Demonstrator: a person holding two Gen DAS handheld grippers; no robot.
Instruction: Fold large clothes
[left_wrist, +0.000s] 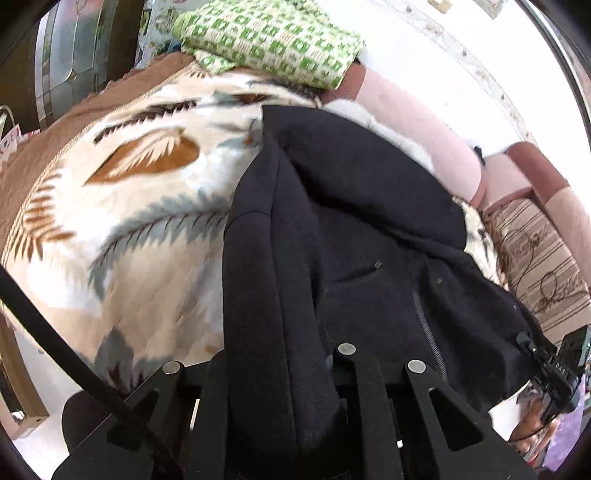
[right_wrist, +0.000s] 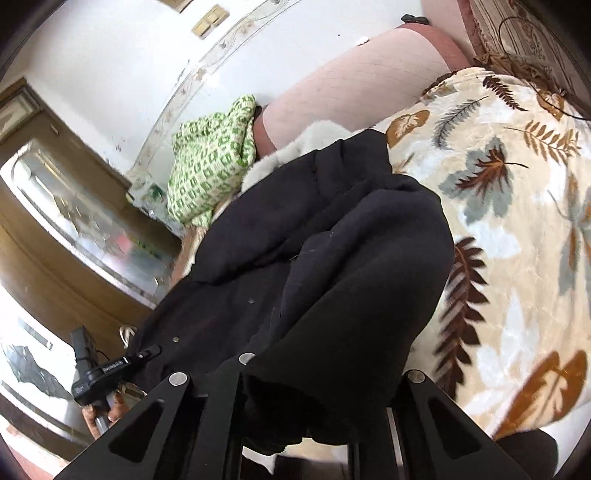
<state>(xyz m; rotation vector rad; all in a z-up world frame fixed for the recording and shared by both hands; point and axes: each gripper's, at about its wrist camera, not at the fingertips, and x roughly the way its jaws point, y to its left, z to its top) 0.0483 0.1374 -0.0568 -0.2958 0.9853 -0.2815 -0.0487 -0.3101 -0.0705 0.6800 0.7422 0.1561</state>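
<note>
Left gripper (left_wrist: 284, 413) pinching black coat (left_wrist: 351, 221) (bunched, fur-trimmed).

A bed is filling the room's middle, wearing a cream blanket (left_wrist: 122, 206) printed with brown and grey leaves. At the bed's far edge, a padded pink headboard (right_wrist: 343, 85) is leaning against a white wall (right_wrist: 110, 55) that is catching bright daylight. A pale decorative border (right_wrist: 207, 66) is running along that wall above the headboard. Beside the bed's end, a brown wooden door with a frosted glass panel (right_wrist: 66, 206) is standing. A striped beige pillow (left_wrist: 543, 266) is lying next to the headboard.
</note>
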